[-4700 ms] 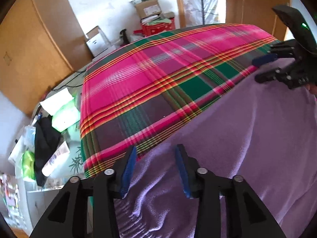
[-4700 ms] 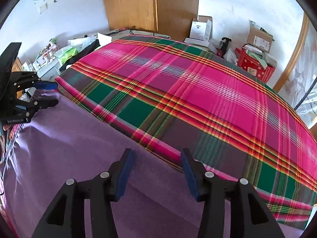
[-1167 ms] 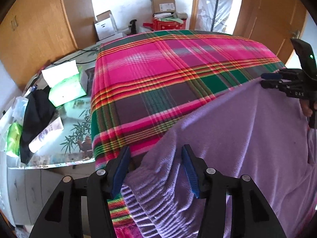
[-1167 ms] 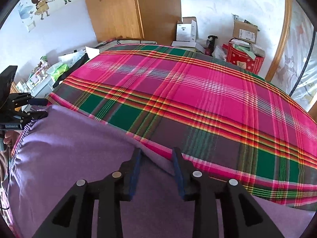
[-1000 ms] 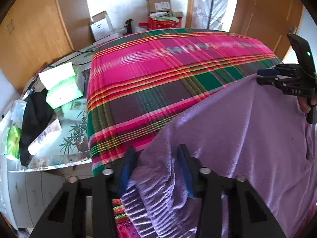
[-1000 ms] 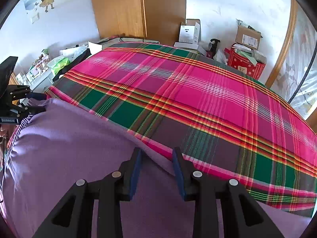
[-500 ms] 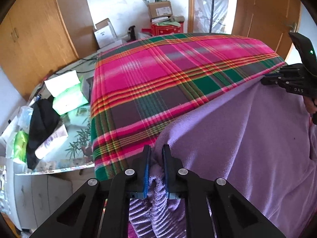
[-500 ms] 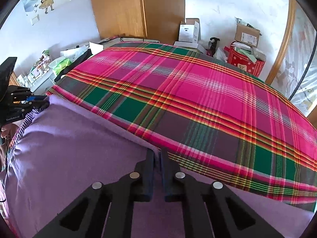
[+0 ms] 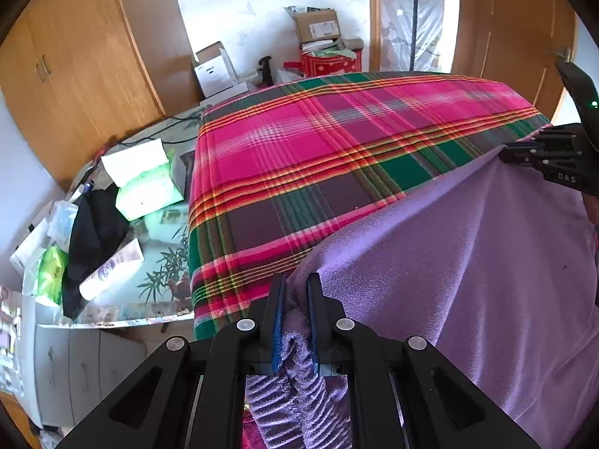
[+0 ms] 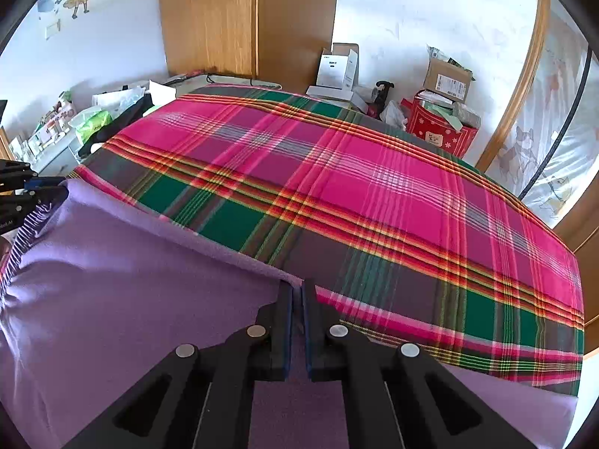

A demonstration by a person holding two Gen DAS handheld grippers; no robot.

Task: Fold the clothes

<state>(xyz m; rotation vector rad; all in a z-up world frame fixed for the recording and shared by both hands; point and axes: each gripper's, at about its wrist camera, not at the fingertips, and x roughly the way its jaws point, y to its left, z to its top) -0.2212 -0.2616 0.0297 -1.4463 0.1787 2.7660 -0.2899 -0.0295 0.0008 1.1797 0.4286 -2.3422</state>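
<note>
A purple fleece garment (image 9: pixel 468 262) (image 10: pixel 112 299) lies over the near part of a bed covered in a pink, green and grey plaid blanket (image 9: pixel 318 157) (image 10: pixel 355 194). My left gripper (image 9: pixel 295 288) is shut on the garment's ribbed corner at the bed's left edge, with cloth bunched between the blue pads. My right gripper (image 10: pixel 297 288) is shut on the garment's far edge at its other corner. Each gripper shows in the other's view: the right gripper (image 9: pixel 503 153) at the far right, the left gripper (image 10: pixel 61 187) at the far left, both pinching the cloth.
A glass-topped side table (image 9: pixel 157 273) left of the bed carries tissue packs (image 9: pixel 142 183), a black cloth (image 9: pixel 93 232) and a tube. Wooden wardrobes (image 10: pixel 243 18) stand behind. Cardboard boxes (image 10: pixel 447 75) and a red bag (image 10: pixel 438 131) sit at the far end.
Both grippers closed from open onto the purple garment's corners and now pinch the cloth. The hands have barely shifted.
</note>
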